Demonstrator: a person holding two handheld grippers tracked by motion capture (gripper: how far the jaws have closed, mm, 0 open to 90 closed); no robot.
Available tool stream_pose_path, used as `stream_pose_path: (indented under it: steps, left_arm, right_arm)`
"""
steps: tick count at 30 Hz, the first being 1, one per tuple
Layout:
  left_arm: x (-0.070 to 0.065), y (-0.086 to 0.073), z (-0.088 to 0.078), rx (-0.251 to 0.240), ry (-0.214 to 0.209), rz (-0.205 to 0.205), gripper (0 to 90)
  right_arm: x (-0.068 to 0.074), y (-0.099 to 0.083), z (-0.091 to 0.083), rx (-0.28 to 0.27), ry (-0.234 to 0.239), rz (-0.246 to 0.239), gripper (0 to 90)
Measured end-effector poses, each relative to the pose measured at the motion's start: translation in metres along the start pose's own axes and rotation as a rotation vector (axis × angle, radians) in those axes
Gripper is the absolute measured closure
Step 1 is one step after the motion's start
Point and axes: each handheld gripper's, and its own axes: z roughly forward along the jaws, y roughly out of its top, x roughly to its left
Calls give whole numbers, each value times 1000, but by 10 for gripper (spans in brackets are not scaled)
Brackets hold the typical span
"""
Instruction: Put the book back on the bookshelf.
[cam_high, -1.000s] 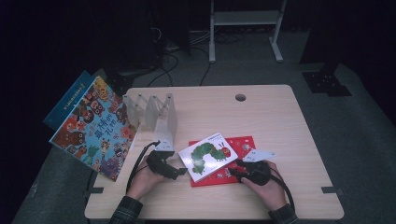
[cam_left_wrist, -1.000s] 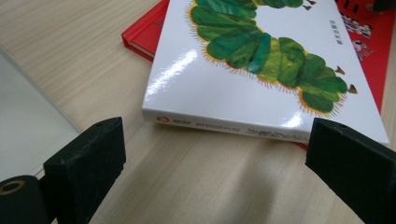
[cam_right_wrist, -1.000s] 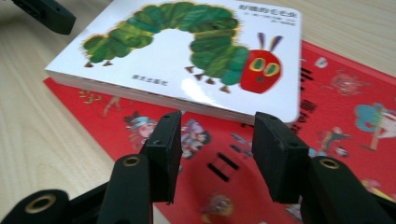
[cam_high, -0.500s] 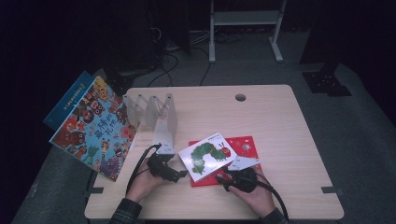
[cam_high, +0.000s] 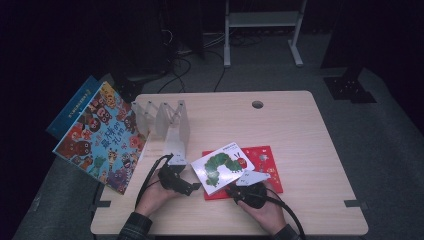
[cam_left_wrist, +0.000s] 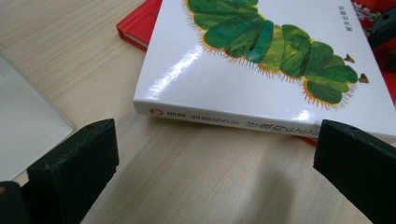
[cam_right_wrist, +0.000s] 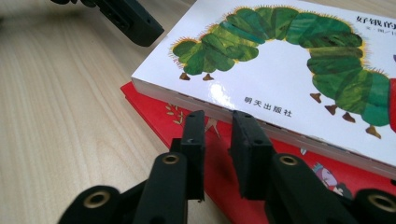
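A white caterpillar book (cam_high: 222, 167) lies askew on a red book (cam_high: 267, 159) near the table's front edge. My left gripper (cam_high: 196, 186) rests on the table at the white book's left corner. Its jaws stand wide open and face the book's spine (cam_left_wrist: 233, 122) with bare wood between them. My right gripper (cam_high: 233, 190) sits at the books' front edge, over the red cover (cam_right_wrist: 187, 122). Its jaws have just been closing and now leave a narrow gap (cam_right_wrist: 218, 128) just short of the white book's edge (cam_right_wrist: 261, 100), with nothing in it.
A clear plastic book stand (cam_high: 162, 120) stands behind my left hand, its base plate (cam_left_wrist: 23, 130) close to the left jaw. A colourful picture book (cam_high: 100, 137) and a blue one (cam_high: 72, 107) lean past the table's left edge. A cable hole (cam_high: 257, 104) lies farther back.
The right gripper has slid left along the front of the books toward the white book's corner, and its jaws have drawn closer together. The left gripper has stayed put.
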Motion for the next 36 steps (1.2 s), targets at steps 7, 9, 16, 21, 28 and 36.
stream_pose_path:
  steps: [7,9,16,21,28,36]
  left_arm:
    - [3,4,1,-21,-6,24,0]
    - [4,5,1,-36,-16,19,0]
    - [10,14,6,-51,-34,4,0]
    - [11,16,12,-47,-82,-4,0]
    - [9,17,16,-46,-116,-7,0]
    - [12,17,17,-36,-134,-23,0]
  right_arm:
    - [3,1,3,-2,-12,-9,840]
    - [4,2,4,-2,-4,-7,863]
    - [6,3,6,-2,6,-14,889]
    - [7,3,6,-3,5,-19,889]
    - [9,4,7,1,-10,-41,887]
    - [9,5,7,6,-16,-48,887]
